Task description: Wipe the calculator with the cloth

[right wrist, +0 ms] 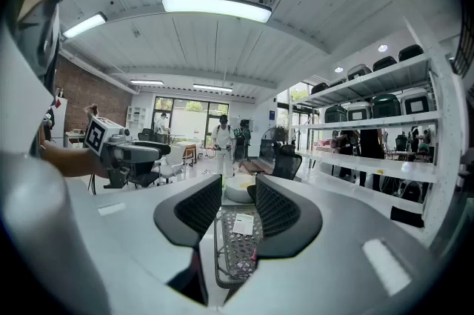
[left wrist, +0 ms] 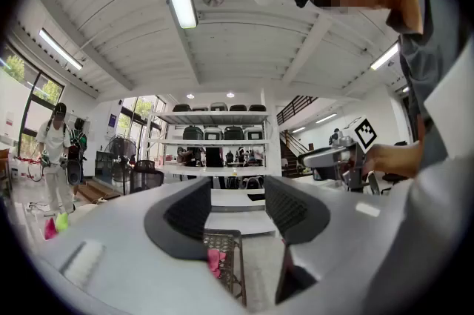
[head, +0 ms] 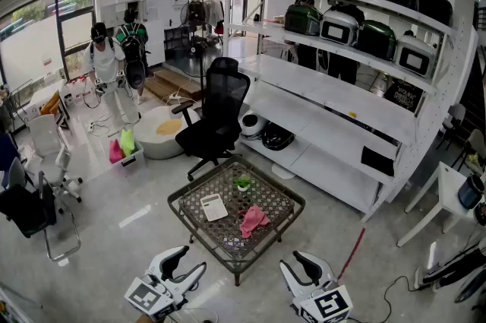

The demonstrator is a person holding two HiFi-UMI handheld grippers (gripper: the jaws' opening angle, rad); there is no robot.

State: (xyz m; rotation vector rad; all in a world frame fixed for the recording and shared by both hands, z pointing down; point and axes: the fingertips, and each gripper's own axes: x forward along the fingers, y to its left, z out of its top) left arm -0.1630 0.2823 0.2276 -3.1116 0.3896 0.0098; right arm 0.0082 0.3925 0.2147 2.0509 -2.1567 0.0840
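Calculator [head: 213, 206] not yet wiped, I judge: left gripper [head: 190, 262] jaws stand apart and empty, right gripper [head: 302, 266] jaws narrower, also empty. Both hover short of the coffee table [head: 173, 201], where it lies just beside the pink cloth [head: 254, 220]; pickup and wiping remain.

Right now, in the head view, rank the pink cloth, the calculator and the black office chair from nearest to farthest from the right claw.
1. Pink cloth, right side of the table, closest to the right claw.
2. Calculator, left side of the table.
3. Black office chair, beyond the table.
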